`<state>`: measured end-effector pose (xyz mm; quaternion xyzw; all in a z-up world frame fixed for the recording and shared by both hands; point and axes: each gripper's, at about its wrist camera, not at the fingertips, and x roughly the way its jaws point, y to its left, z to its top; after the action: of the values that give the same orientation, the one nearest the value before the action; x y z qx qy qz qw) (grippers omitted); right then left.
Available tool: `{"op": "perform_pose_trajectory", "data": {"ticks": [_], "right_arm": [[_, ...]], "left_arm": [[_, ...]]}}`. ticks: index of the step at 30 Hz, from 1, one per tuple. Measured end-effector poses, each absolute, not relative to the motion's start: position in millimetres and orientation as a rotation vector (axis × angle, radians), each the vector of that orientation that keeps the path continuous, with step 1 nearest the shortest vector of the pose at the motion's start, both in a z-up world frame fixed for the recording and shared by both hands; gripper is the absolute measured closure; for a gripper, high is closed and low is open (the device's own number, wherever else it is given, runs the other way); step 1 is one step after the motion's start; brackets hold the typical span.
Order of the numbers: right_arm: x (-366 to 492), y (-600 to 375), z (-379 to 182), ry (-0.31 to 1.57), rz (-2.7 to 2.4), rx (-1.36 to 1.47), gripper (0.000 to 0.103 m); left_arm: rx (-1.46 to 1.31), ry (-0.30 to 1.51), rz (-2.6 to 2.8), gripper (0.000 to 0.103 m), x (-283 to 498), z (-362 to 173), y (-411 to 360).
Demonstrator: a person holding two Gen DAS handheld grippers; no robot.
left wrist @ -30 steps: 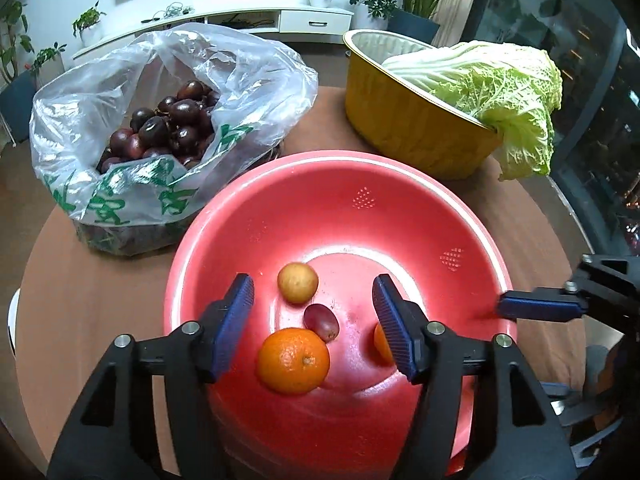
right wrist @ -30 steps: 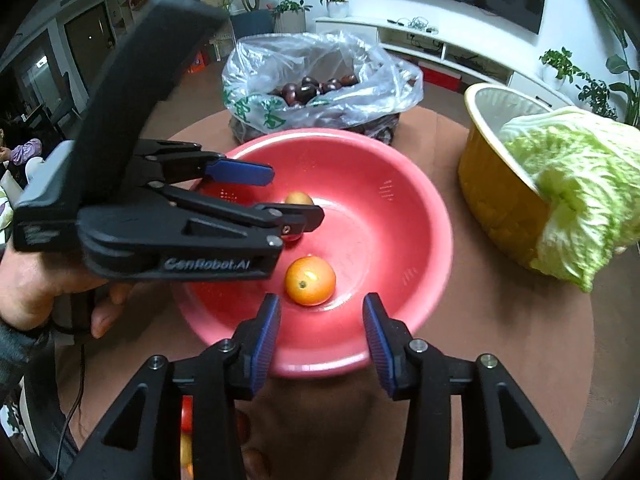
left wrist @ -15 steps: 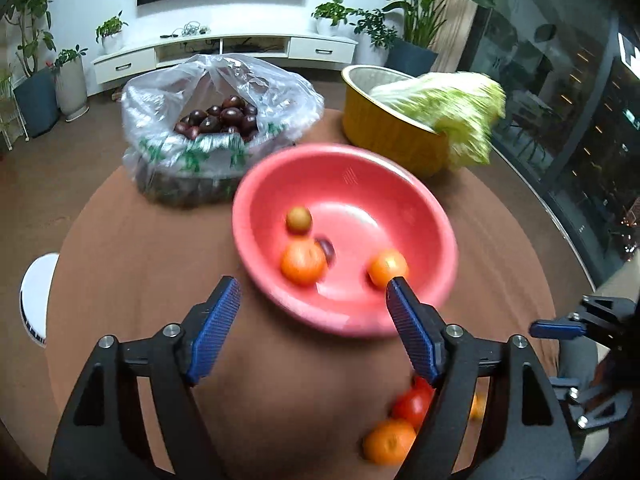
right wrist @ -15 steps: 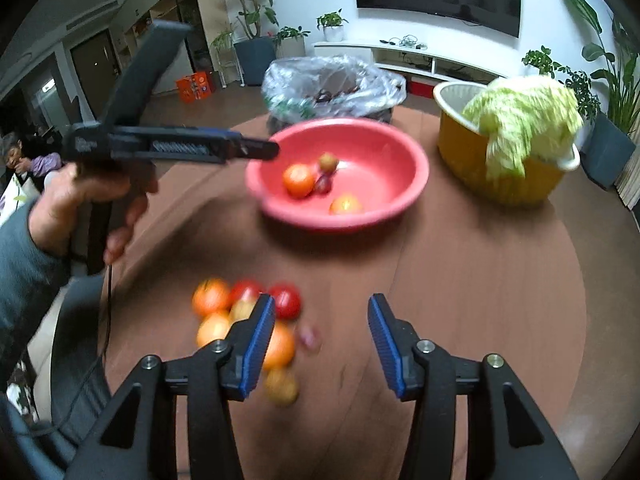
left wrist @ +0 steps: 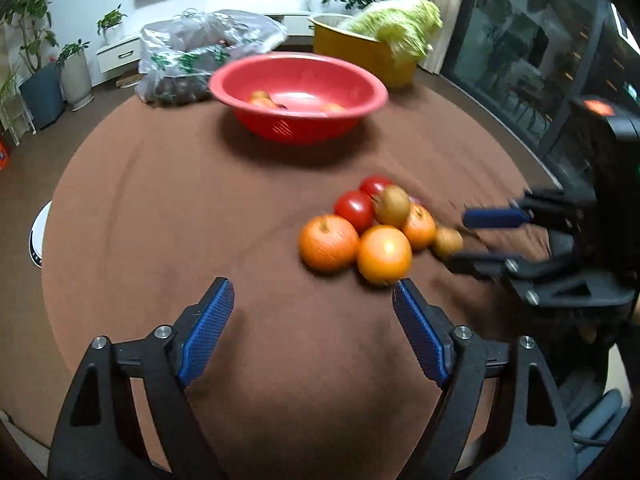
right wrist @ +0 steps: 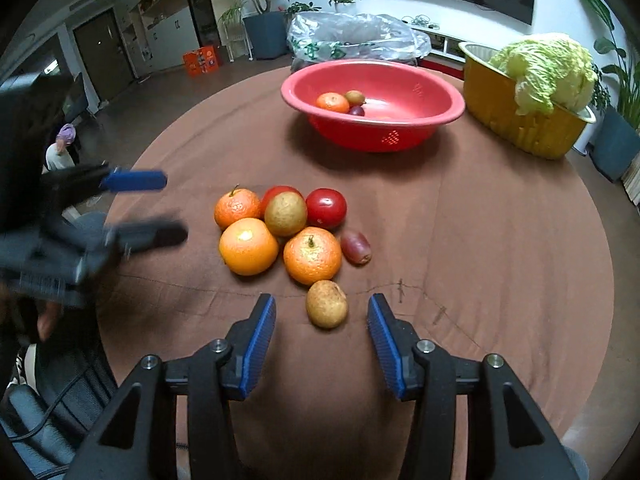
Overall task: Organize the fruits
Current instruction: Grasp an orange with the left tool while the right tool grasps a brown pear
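Brown cloth covers our worktop [right wrist: 500, 248], where loose fruit [right wrist: 286, 236] sits clustered, well apart from the red bowl [right wrist: 400, 136] already holding a few. We hold the right tool [right wrist: 322, 330] spread around a kiwi [right wrist: 326, 303]; our left tool [left wrist: 312, 328] gapes, empty.

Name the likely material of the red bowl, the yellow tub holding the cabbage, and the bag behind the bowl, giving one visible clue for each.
Red bowl: probably moulded plastic, smooth and slightly glossy, with perforated drain patches. Yellow tub: seemingly thin foil, gold outside with crimped walls and a silvery inner rim. Bag: thin clear plastic film, crinkled, with green print.
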<state>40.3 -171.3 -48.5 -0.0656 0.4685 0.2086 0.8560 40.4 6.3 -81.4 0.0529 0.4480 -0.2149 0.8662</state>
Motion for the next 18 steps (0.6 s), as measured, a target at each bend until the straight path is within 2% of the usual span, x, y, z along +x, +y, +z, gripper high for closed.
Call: {"op": "perform_pose_trajectory", "data": {"ticks": [5, 13, 14, 16, 18], "right_arm": [[49.8, -170.3, -59.5, 1.006, 0.431, -0.144, 0.053], [48.5, -167.9, -64.7, 0.999, 0.434, -0.187, 0.067], [47.6, -167.4, -64.7, 0.997, 0.434, -0.194, 0.068], [45.2, -168.0, -63.9, 0.999, 0.447, -0.189, 0.076], [42.6, -169.1, -62.6, 1.0, 0.446, -0.189, 0.076]], "left_arm": [[0.152, 0.936, -0.487, 0.022, 33.6, -88.6, -12.8], [0.147, 0.93, -0.49, 0.023, 39.5, -87.7, -16.5], [0.146, 0.928, -0.493, 0.025, 40.0, -87.6, -16.9], [0.145, 0.929, -0.498, 0.03, 40.2, -87.1, -18.2], [0.146, 0.931, -0.511, 0.04, 39.2, -86.8, -22.0]]}}
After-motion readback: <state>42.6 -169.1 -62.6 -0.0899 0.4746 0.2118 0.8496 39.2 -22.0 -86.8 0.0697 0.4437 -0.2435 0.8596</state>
